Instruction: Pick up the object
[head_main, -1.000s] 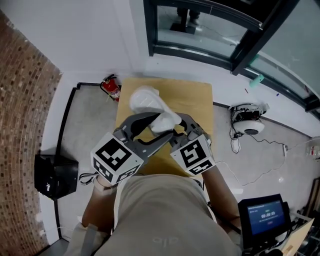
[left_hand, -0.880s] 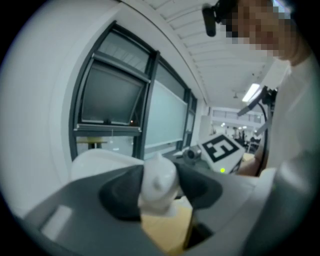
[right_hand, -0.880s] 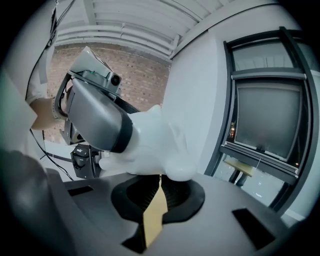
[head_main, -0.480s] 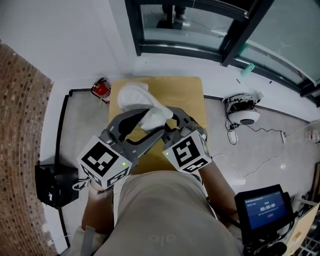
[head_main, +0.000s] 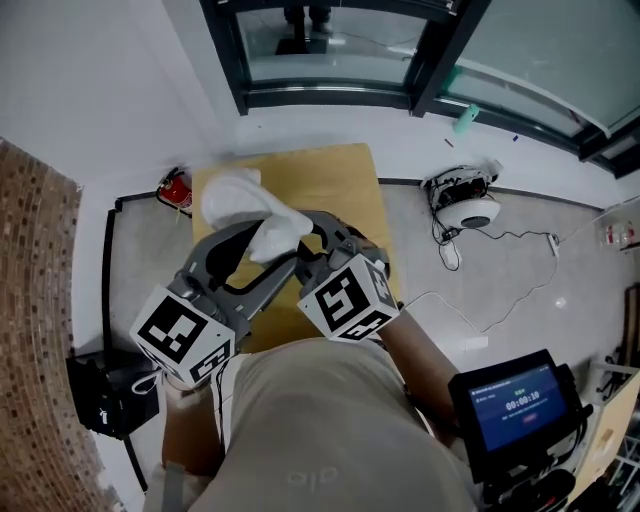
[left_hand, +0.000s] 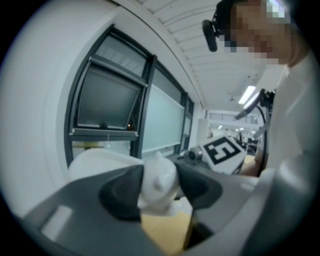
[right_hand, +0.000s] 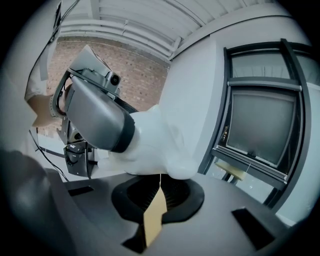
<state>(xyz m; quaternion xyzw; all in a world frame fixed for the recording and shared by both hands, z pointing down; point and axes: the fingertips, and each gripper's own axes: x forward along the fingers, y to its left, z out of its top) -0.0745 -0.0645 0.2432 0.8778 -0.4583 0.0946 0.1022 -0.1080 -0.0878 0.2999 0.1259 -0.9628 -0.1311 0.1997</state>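
Left gripper (left_hand: 157, 192) pinches a narrow white neck of the object (left_hand: 159, 176) between its dark pads. The right gripper (right_hand: 159, 194) has its jaws pressed together at the tips, seemingly on a thin edge of the same object (right_hand: 157, 142) (only a sliver of tan table shows through the gap lower down). In the head view the left gripper (head_main: 262, 245) and the right gripper (head_main: 316, 236) meet over a small tan wooden table (head_main: 340, 185), with the object (head_main: 235, 195) over its left part. Grey floor surrounds the table. A red extinguisher (head_main: 175, 190) stands by the table's far left corner near the white wall, and a dark-framed window (head_main: 330, 60) runs beyond. A brick wall (head_main: 35, 300) rises at the left, a white device (head_main: 465, 210) with cables lies to the right, and a blue-lit screen (head_main: 510, 405) sits near the person. The object is white, soft-looking and crumpled, bulging at its far end and tapering toward the grippers.
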